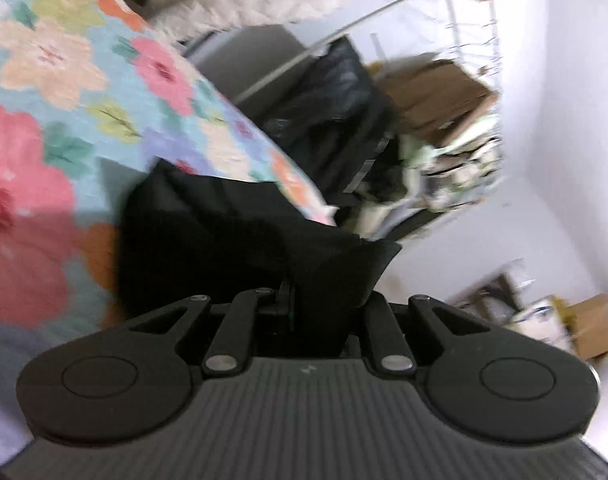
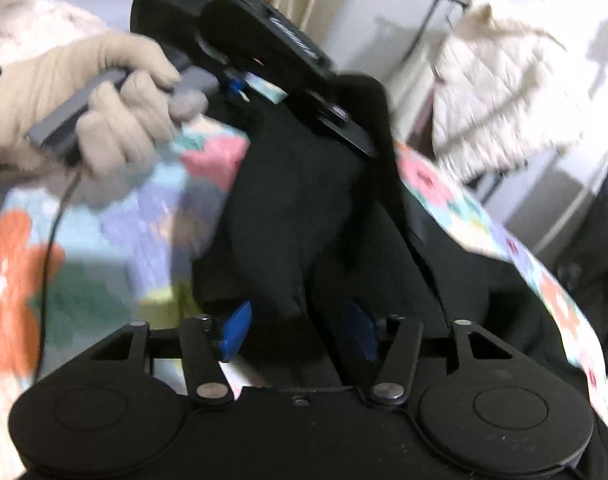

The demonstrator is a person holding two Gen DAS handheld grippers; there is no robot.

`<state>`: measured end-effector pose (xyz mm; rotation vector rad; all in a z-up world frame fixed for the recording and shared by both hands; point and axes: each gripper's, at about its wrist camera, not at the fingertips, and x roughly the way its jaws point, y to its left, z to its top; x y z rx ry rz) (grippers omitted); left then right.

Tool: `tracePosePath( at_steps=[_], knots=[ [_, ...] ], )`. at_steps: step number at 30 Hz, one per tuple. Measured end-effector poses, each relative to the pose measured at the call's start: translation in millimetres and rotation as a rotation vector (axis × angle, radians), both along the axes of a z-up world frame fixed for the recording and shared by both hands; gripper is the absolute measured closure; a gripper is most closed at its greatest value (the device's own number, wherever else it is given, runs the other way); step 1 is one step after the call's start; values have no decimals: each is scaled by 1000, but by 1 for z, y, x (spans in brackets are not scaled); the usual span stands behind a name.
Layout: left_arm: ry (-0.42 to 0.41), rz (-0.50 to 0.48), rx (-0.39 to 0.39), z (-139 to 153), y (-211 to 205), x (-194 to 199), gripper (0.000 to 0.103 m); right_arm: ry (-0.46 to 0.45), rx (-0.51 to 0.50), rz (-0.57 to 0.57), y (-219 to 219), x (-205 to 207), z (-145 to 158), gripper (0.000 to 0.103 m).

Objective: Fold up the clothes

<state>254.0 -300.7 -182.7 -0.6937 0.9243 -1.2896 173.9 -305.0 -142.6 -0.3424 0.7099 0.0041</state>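
Garment point(image 2: 296, 208), black, lifted over the floral bed point(image 2: 104, 240).
Left gripper point(image 1: 300, 280) and right gripper point(image 2: 300, 324): jaws of each closed on its cloth.

We note matt black cloth garment point(image 2: 296, 208), woven floral bedspread point(image 1: 64, 80), seemingly latex glove point(image 2: 84, 92), matt plastic tool point(image 2: 300, 328).

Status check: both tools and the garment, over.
Left tool shut on black garment. Right tool has cloth between its pads, grip unclear. Garment partly lifted off floral bedspread. Nothing obstructing.
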Motion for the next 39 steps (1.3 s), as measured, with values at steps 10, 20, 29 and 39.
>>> tracePosePath(
  at_steps=[10,20,29,39],
  knots=[
    [37,-83,-170,22,12,-25,91,-106,213,-67,-46,36,51,97],
    [63,81,69,2,22,-10,34,-276,153,-273,-112,3,111,99],
    [64,207,247,-19,17,5,30,-326,243,-428,-159,-21,86,99],
    [106,200,340,-54,-30,8,11,-350,480,-465,-189,-58,59,99]
  ],
)
